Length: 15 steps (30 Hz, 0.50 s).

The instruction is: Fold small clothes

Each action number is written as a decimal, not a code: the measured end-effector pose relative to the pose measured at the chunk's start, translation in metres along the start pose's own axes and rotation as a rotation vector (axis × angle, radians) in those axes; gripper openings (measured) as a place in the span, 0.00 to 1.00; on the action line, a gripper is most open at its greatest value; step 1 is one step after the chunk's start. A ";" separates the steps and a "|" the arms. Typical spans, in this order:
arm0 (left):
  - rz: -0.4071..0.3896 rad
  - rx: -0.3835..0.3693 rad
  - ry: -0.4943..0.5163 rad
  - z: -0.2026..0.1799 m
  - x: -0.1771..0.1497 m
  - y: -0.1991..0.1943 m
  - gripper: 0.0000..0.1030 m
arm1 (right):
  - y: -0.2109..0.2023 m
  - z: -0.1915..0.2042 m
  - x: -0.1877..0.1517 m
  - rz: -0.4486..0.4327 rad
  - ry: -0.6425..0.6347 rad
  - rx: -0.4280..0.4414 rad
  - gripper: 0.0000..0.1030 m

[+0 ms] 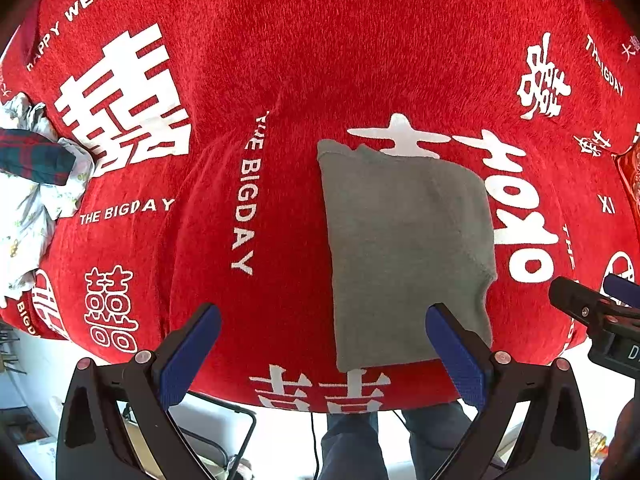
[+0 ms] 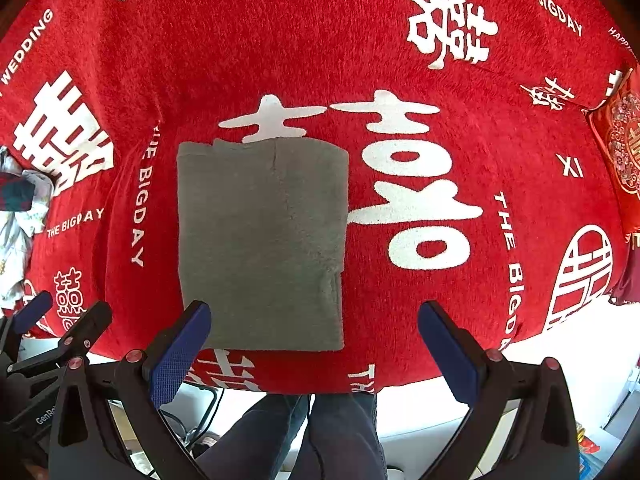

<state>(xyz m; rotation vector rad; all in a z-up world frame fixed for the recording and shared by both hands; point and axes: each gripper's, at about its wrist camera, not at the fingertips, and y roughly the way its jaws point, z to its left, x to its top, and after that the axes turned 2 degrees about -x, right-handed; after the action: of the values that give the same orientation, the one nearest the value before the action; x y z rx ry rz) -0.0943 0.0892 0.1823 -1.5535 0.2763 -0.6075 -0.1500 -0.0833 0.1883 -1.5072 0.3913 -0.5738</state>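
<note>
A grey garment (image 2: pixel 262 244) is lying folded into a tall rectangle on a red blanket (image 2: pixel 280 40), near the blanket's front edge and a little left of the middle in the right wrist view. Its sides are running straight, its near edge is lying flat and even, and a faint seam is showing down the upper half. A folded flap is sitting along its right side, ending in a small bump low down. The far edge is covering the lower part of a large white character printed on the blanket.

The left gripper (image 1: pixel 323 354) is hovering over the front edge with its 2 blue-padded fingers spread wide and nothing between them; its right finger (image 1: pixel 456 360) is overlapping the garment's near right corner in the left wrist view, though contact cannot be judged. The right gripper (image 2: pixel 314 350) is also standing wide apart and empty, its left finger (image 2: pixel 180 354) appearing over the garment's near left corner.

The blanket is carrying white lettering such as "THE BIGDAY" and "HAPPY WEDDING". At the far left, a pile of other clothes (image 1: pixel 36 184) is resting, white patterned cloth with a dark plaid piece on top. The person's legs in dark trousers (image 2: pixel 320 436) are showing below the blanket's edge.
</note>
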 end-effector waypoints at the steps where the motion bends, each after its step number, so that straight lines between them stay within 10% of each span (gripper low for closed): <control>1: -0.001 0.000 0.001 -0.001 0.000 0.000 1.00 | 0.000 0.000 0.000 -0.001 0.001 0.000 1.00; 15: 0.001 0.001 -0.002 0.000 0.000 0.000 1.00 | 0.000 0.001 0.001 0.000 -0.003 0.000 1.00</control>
<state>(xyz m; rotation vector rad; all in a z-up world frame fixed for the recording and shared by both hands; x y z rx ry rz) -0.0946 0.0895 0.1822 -1.5531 0.2754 -0.6051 -0.1484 -0.0832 0.1889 -1.5079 0.3888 -0.5709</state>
